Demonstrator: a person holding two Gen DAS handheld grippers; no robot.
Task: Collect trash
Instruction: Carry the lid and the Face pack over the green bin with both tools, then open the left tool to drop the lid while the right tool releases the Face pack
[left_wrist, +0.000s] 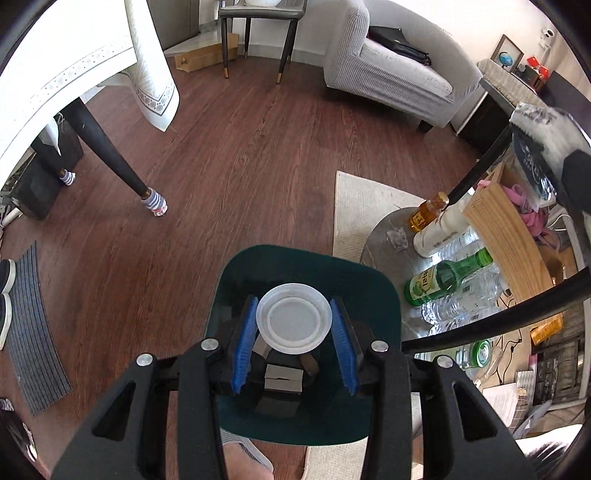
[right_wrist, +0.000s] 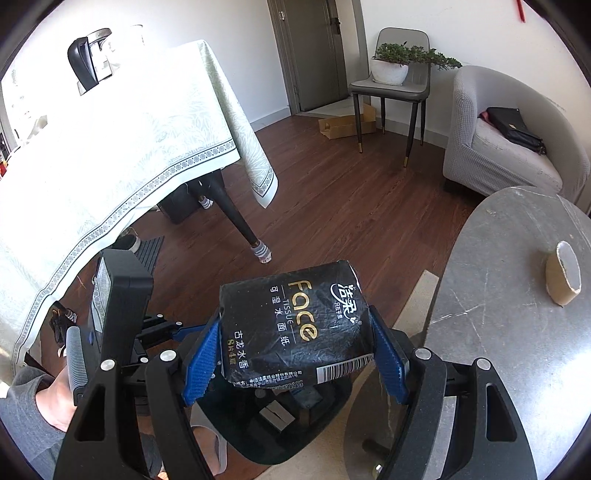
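Left gripper (left_wrist: 294, 330) squeezes round white plastic lid (left_wrist: 293, 319) between blue pads, right over dark green bin (left_wrist: 384, 295). Right gripper (right_wrist: 295, 350) squeezes black crinkly tissue pack (right_wrist: 291, 328), above same bin, beside grey round table (right_wrist: 517, 332).

1. Translucent white: plastic lid (left_wrist: 293, 318).
2. Blue ribbed pads (left_wrist: 341, 345), black frame: left hand-held gripper (left_wrist: 293, 347); likewise right hand-held gripper (right_wrist: 295, 358).
3. Black wrapper, gold "Face" lettering, white script and barcode: tissue pack (right_wrist: 295, 325).
4. Dark teal: bin (left_wrist: 384, 295).
5. Reddish-brown wood grain: floor (left_wrist: 240, 147).
6. Grey marble with pale veins: tabletop (right_wrist: 498, 332).
7. Pale green leaf print, border of small grey circles: tablecloth (right_wrist: 129, 129).
8. Green glass, green-and-white label: bottle (left_wrist: 447, 277).
9. Light grey ribbed fabric: armchair (right_wrist: 480, 122).
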